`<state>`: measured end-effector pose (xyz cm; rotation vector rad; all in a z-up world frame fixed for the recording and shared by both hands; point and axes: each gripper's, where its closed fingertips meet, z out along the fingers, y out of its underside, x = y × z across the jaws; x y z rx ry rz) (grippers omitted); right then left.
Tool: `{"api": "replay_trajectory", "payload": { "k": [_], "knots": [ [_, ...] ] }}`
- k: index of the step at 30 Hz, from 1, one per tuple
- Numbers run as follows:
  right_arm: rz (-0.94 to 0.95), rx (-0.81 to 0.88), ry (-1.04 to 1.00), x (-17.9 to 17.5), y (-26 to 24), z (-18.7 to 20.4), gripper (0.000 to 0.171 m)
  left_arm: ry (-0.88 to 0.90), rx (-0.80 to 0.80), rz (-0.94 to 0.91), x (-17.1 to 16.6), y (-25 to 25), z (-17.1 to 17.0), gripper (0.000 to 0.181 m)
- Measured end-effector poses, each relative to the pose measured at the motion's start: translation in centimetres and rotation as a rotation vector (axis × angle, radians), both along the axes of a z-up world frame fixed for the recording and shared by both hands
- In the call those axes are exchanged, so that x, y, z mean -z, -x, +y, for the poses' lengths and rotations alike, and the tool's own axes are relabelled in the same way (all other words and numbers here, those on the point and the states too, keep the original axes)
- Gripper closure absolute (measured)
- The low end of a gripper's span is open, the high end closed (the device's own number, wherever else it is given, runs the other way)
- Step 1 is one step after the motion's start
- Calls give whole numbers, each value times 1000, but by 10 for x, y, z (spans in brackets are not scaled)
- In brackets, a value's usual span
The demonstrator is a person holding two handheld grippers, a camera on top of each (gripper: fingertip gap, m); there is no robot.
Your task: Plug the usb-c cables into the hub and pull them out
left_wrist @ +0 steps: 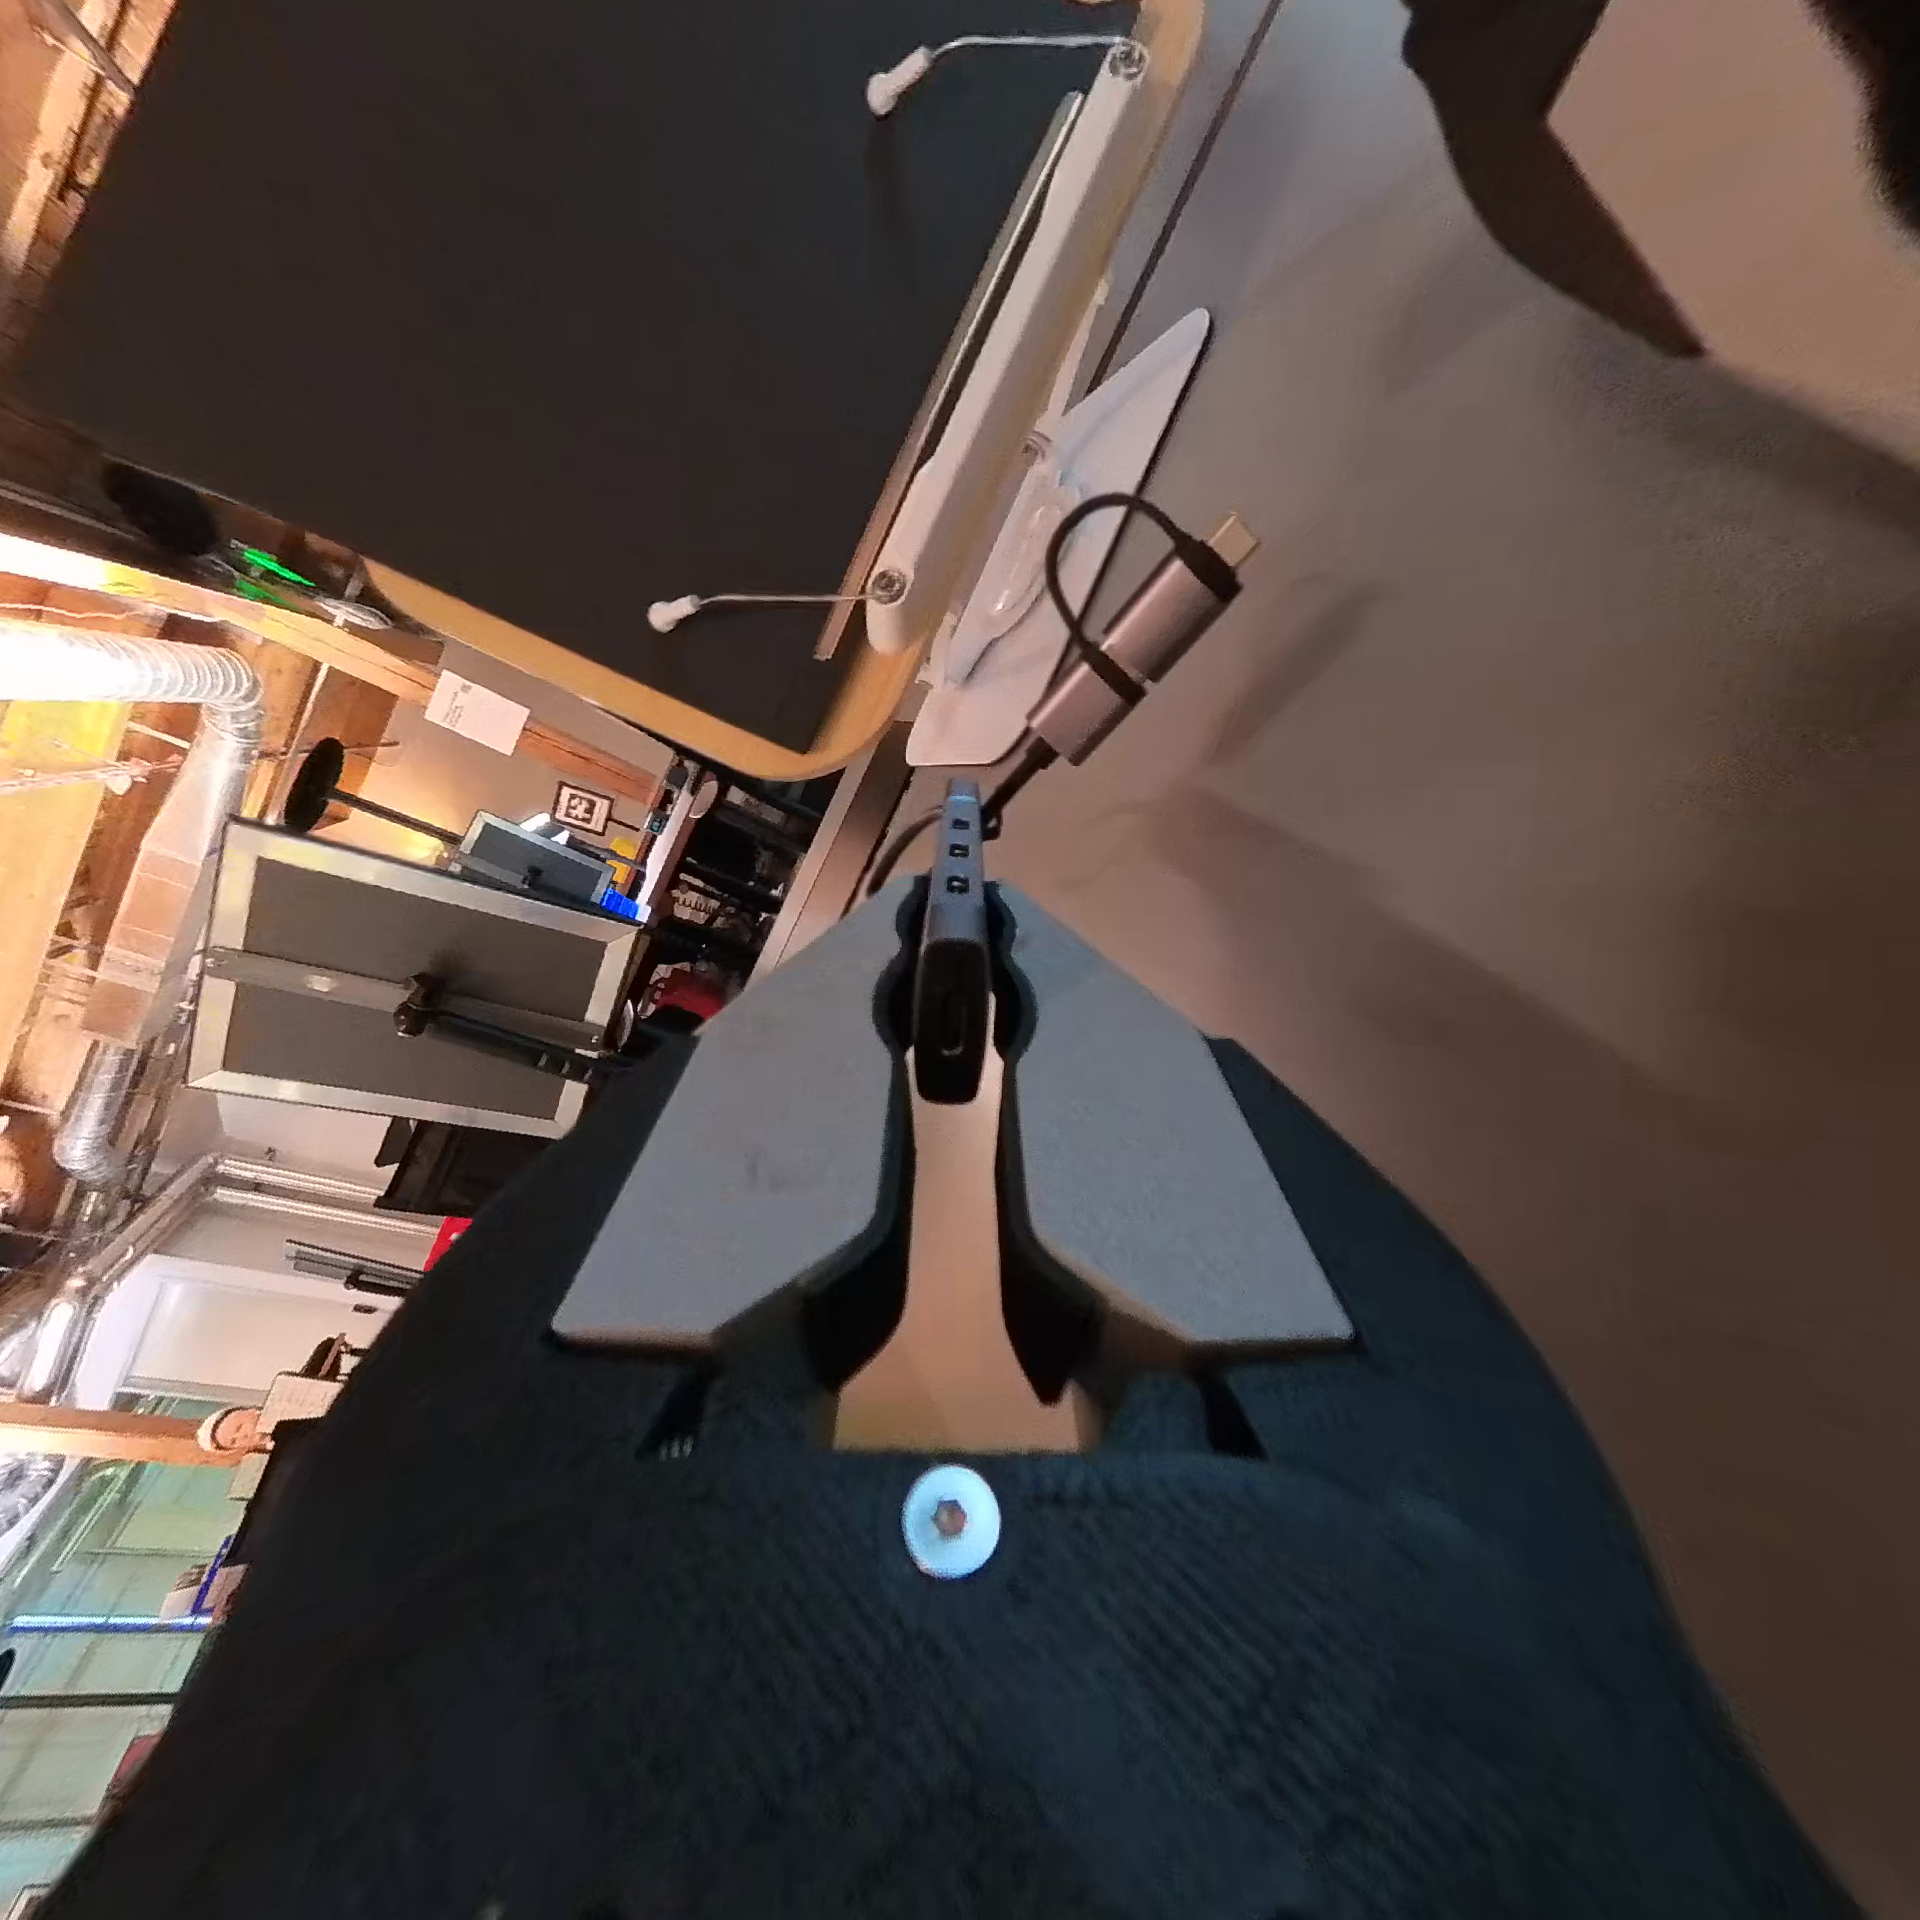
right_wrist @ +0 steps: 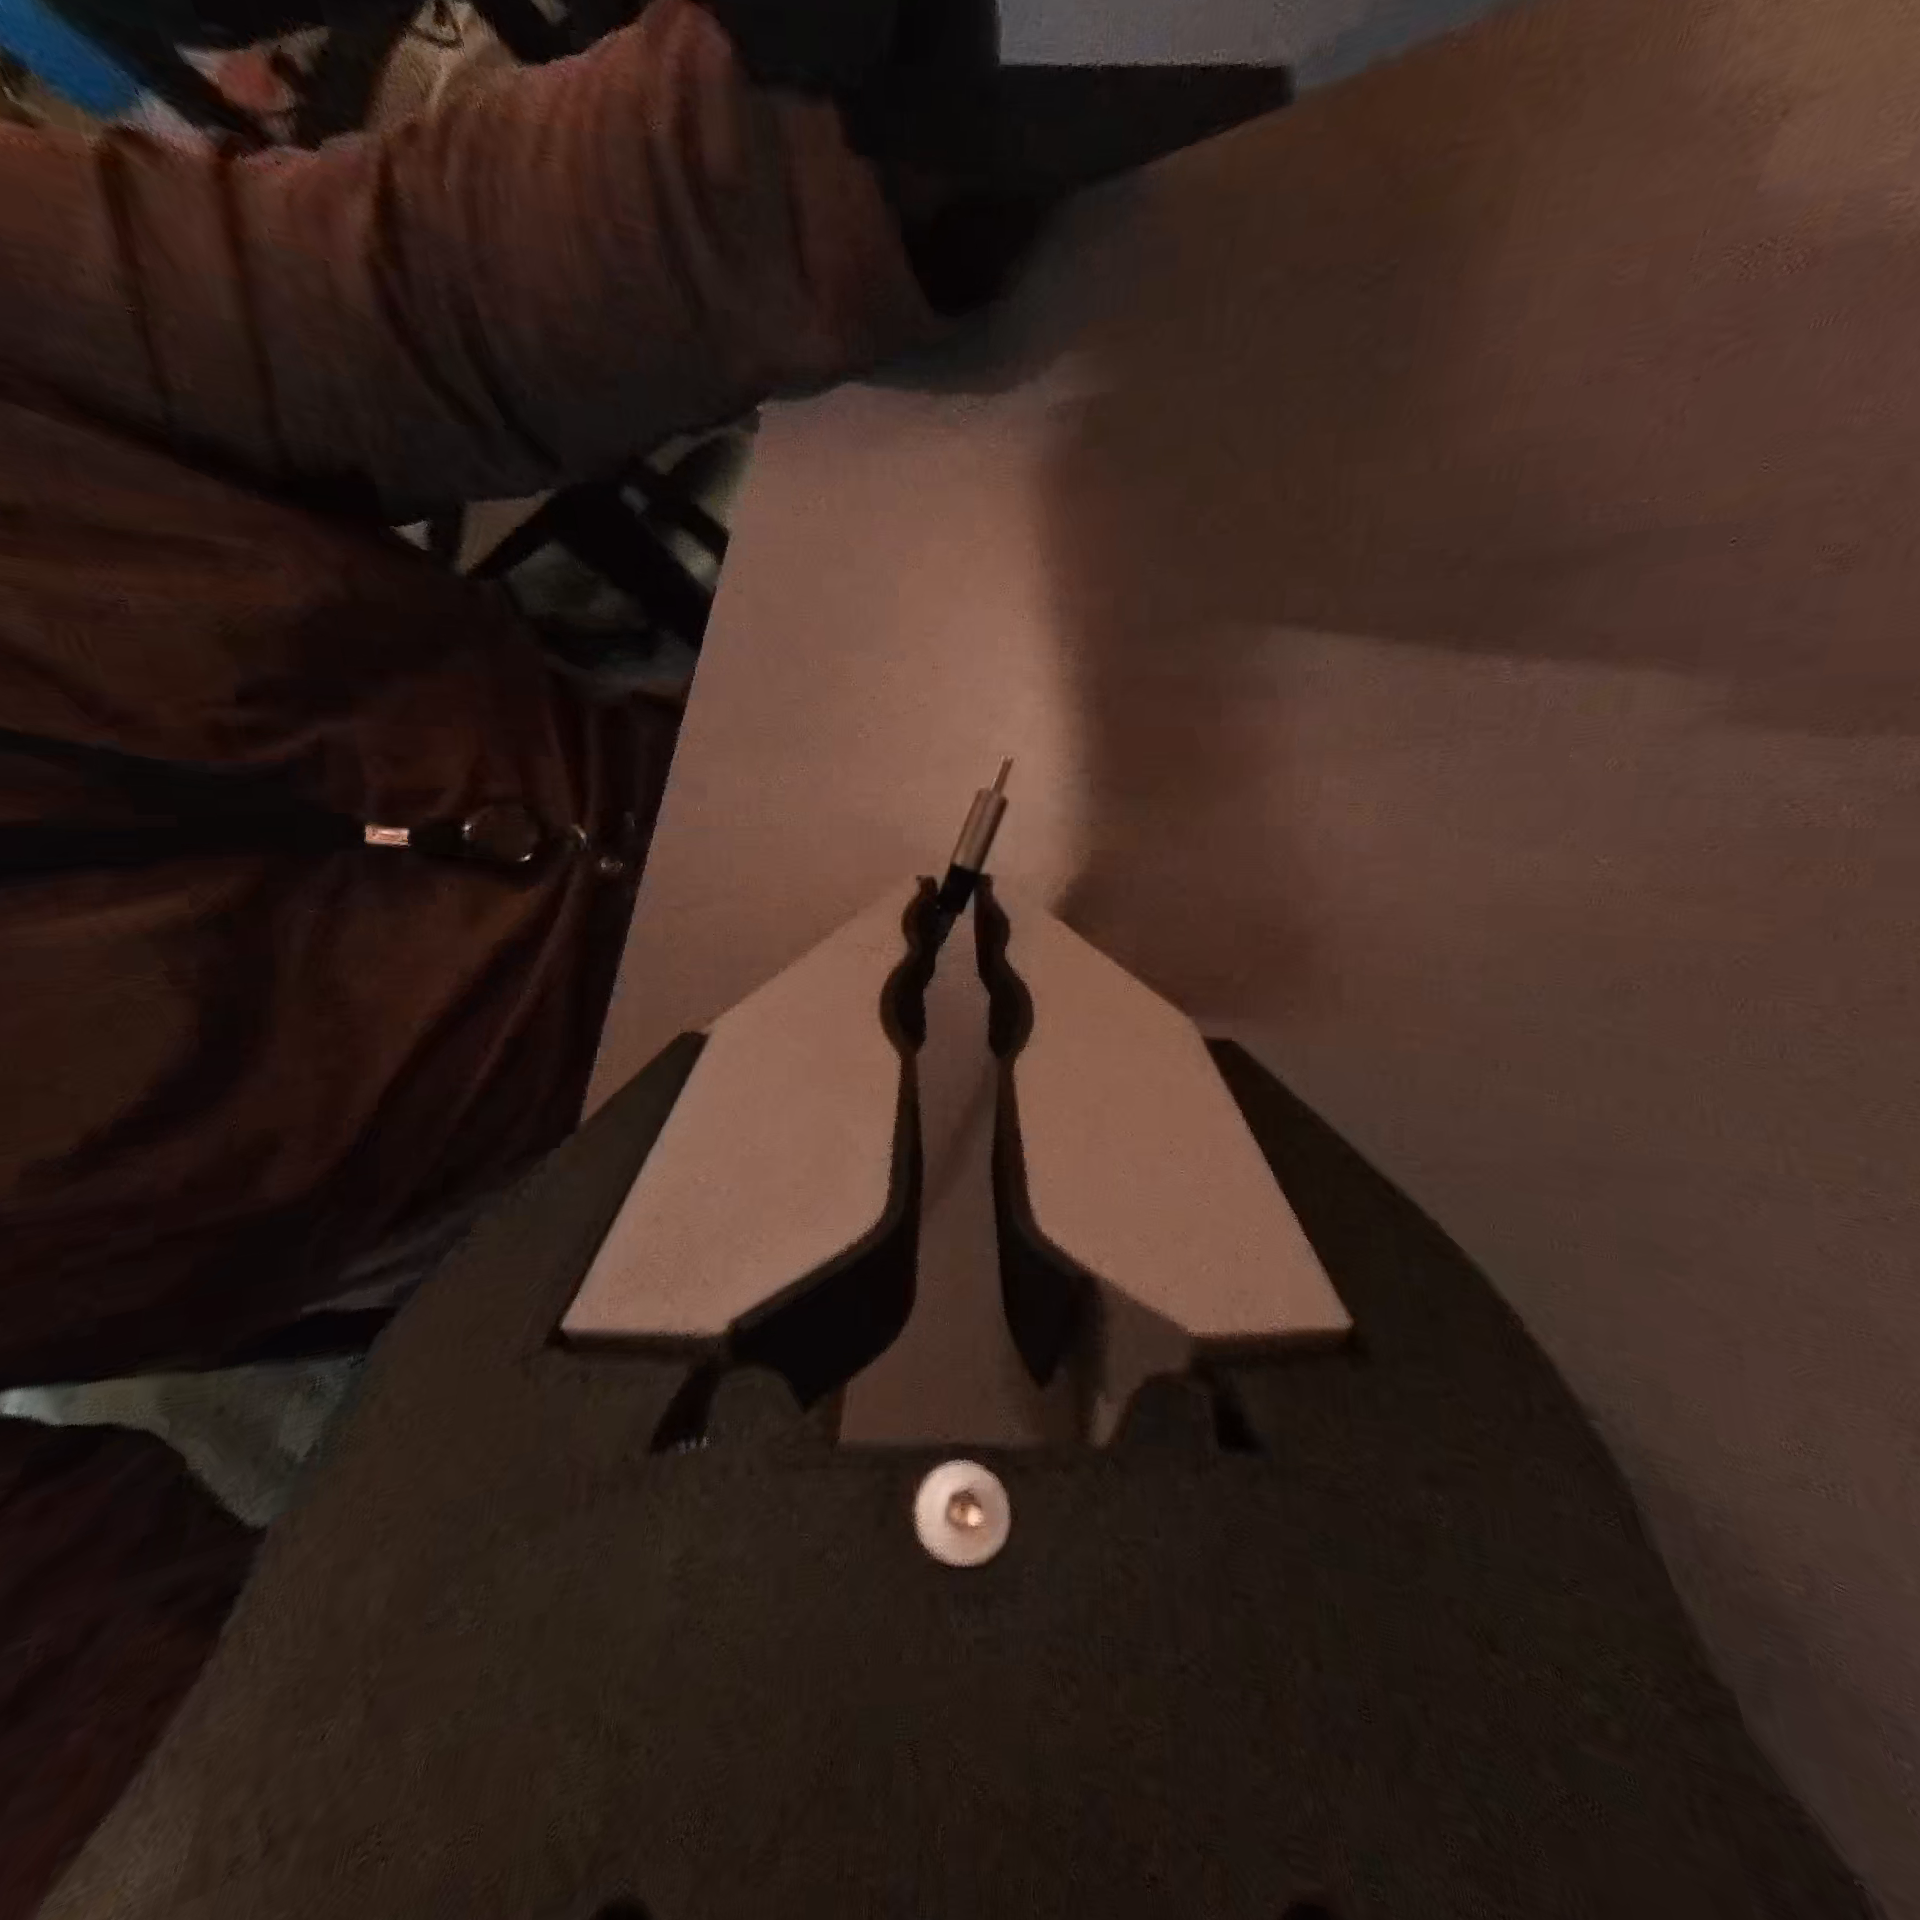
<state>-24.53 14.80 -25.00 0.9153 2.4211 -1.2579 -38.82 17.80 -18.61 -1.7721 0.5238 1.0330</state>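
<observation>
Left hand-held gripper [left_wrist: 954, 904]: fingers clamped on the hub [left_wrist: 951, 977], a slim grey bar held edge-up between the tips. Near end of the hub shows one oval port; the far end sticks out past the tips with a row of small ports on its upper edge. Hub's dark cord [left_wrist: 1013, 784] leaves its far end.

Just beyond the hub, slightly right: a grey adapter [left_wrist: 1138, 649] with a short black cable loop and a bare usb-c plug [left_wrist: 1236, 538] pointing far-right. It lies on the desk [left_wrist: 1507, 831], apart from the hub. It partly overlaps a white flat stand [left_wrist: 1127, 416]. Left of that, farther off, is a dark panel with a light wood rim [left_wrist: 468, 312], carrying two small white-tipped stalks.

Right hand-held gripper [right_wrist: 956, 894]: tips closed on a usb-c cable [right_wrist: 979, 826], gripped at the black strain relief. Silver plug housing and metal tip stick out past the tips, tilted slightly right, held over the desk [right_wrist: 1455, 935]. Not inserted in anything. The cable's run behind the fingers is too dark to trace.

Left of the desk edge in the right wrist view: a person's brown sleeve [right_wrist: 416, 291] and dark clothing, blurred.
</observation>
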Motion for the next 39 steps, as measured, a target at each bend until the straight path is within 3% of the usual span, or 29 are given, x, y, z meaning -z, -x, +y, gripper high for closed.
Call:
{"api": "replay_trajectory", "payload": {
  "k": [6,13,19,25,28,30,31,35,39],
  "knots": [
    [101,46,-223,17,0,5,166,34,1,27,6,-6,4,174],
    [253,187,-363,9,12,21,148,77,-28,65,15,-6,6,174],
    [443,453,-413,-12,12,29,145,40,-53,12,11,4,2,174],
    [516,567,-580,12,-1,24,140,-12,-58,-68,4,12,-4,174],
    [540,602,-641,16,4,27,146,-20,-54,-71,2,12,-5,174],
    [543,587,-676,19,7,28,168,-20,-45,-57,1,9,-4,174],
    [558,581,-686,20,9,27,169,-17,-31,-45,2,6,-3,174],
    [505,585,-624,19,13,26,170,56,-6,144,11,-1,-5,174],
    [398,632,-326,-4,21,29,171,121,-24,297,17,1,-16,174]
  ]
}}
